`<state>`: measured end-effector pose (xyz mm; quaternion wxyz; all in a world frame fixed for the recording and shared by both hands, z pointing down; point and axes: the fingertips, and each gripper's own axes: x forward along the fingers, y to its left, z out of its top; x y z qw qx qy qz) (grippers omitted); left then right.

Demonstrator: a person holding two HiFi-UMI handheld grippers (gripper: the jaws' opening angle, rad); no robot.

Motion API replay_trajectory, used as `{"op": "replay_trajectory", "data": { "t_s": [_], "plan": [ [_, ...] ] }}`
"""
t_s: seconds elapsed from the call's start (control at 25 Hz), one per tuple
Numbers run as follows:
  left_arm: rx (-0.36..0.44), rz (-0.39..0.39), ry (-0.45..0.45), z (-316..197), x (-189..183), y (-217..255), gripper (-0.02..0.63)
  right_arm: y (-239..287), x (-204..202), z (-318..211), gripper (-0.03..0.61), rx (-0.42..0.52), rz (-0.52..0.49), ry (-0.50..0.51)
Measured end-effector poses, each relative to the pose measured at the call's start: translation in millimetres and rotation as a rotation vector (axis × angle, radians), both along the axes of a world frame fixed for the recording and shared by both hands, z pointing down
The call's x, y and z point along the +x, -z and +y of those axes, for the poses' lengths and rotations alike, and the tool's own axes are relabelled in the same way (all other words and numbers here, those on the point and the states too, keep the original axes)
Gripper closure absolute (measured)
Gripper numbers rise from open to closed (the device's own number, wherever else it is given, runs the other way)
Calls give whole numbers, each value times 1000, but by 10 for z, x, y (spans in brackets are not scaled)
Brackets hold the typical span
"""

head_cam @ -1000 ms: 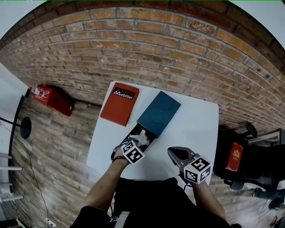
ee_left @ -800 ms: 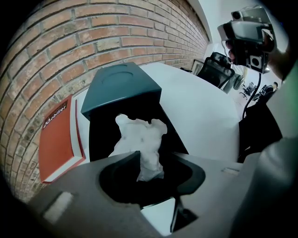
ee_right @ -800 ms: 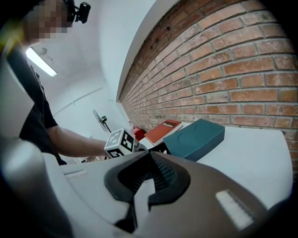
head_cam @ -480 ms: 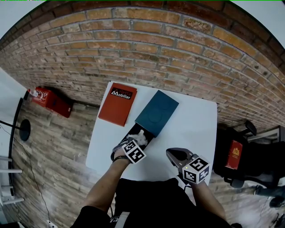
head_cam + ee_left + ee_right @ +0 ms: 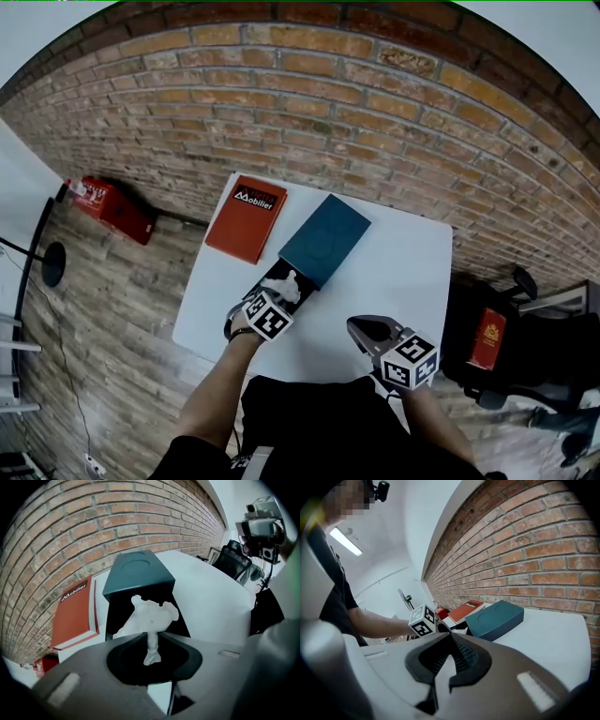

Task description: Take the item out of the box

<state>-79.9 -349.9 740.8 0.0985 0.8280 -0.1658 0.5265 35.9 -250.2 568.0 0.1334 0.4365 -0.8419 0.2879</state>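
Note:
A black box tray lies on the white table, and its teal lid is slid back toward the wall. A crumpled white item sticks up out of the tray. My left gripper points steeply down over the tray's near end. Its jaws have just been closing, and in the left gripper view their tips pinch the thin lower stem of the white item. My right gripper hovers over the table's near right part, shut and empty, apart from the teal lid.
A red book lies left of the box at the table's far left edge. A black chair with a red object stands right of the table. A red case sits on the wooden floor by the brick wall.
The left gripper's jaws have drawn together around the white item in the tray. Both hands stay almost where they were.

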Motion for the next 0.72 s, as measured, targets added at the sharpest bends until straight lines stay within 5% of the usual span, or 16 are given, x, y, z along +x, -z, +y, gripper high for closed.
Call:
{"op": "replay_trajectory", "data": {
  "t_s": [0.72],
  "plan": [
    [181, 289, 305, 275, -171, 1499, 543, -20, -40, 200, 577, 14, -102, 141]
  ]
}}
